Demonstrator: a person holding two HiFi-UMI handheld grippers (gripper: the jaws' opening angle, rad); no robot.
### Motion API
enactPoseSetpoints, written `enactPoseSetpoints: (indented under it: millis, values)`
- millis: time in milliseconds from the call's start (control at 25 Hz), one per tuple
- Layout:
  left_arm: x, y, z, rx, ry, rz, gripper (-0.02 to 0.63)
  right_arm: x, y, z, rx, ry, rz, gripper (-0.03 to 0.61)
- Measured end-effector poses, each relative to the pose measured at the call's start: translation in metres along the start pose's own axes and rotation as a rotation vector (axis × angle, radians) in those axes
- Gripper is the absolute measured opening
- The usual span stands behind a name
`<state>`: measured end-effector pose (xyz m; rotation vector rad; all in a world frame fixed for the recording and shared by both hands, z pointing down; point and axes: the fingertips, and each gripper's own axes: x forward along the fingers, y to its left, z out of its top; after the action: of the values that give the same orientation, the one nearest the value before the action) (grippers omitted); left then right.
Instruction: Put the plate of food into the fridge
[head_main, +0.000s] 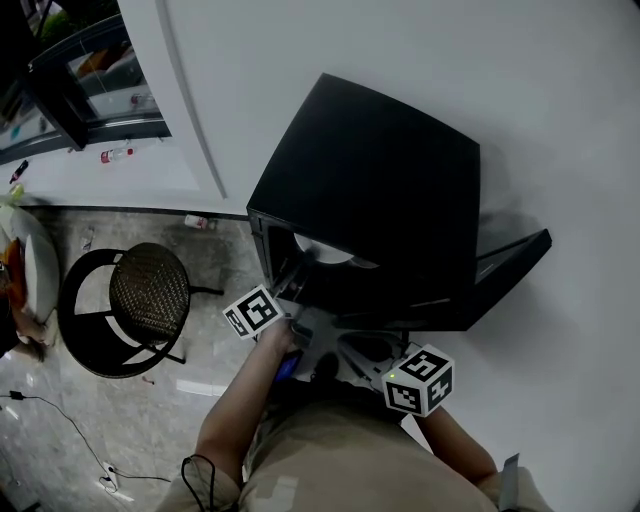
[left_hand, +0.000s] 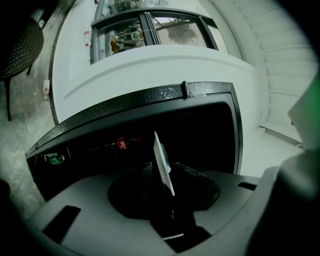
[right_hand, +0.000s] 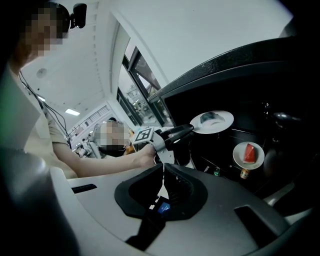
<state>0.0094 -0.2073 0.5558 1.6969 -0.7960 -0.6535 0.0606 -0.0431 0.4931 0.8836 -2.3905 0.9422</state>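
Note:
A black mini fridge (head_main: 380, 190) stands with its door (head_main: 515, 255) swung open to the right. On its upper shelf lies a white plate of food (right_hand: 212, 121), which is seen edge-on in the left gripper view (left_hand: 162, 157). My left gripper (left_hand: 165, 167) reaches level into the fridge, and its fingers stand apart on either side of the plate's rim. The right gripper view shows its fingertips (right_hand: 186, 131) at the plate's near edge. My right gripper (right_hand: 163, 172) hangs back in front of the fridge, jaws together and empty. Both marker cubes (head_main: 252, 311) (head_main: 420, 380) show in the head view.
A second white plate with a watermelon slice (right_hand: 248, 155) sits on a lower shelf, with a small bottle (right_hand: 244, 173) beneath it. A red-labelled can (left_hand: 121, 144) is deep inside the fridge. A black wicker chair (head_main: 148, 292) stands left of the fridge on the marble floor.

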Motion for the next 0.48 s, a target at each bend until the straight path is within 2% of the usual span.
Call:
enactPoseSetpoints:
  millis: [120,240,480]
  values:
    - [0.002,0.002,-0.002,0.011,0.003,-0.002,0.093,0.0,-0.002,0.0,0.003,-0.004,0.002,0.026]
    - [0.006,-0.001,-0.001,0.024,0.009,-0.014,0.063,-0.002,-0.004,0.0,0.01,-0.006,-0.001,0.025]
    - [0.011,-0.003,0.006,0.041,-0.006,-0.015,0.046,-0.005,-0.004,0.0,0.013,-0.012,-0.007,0.026]
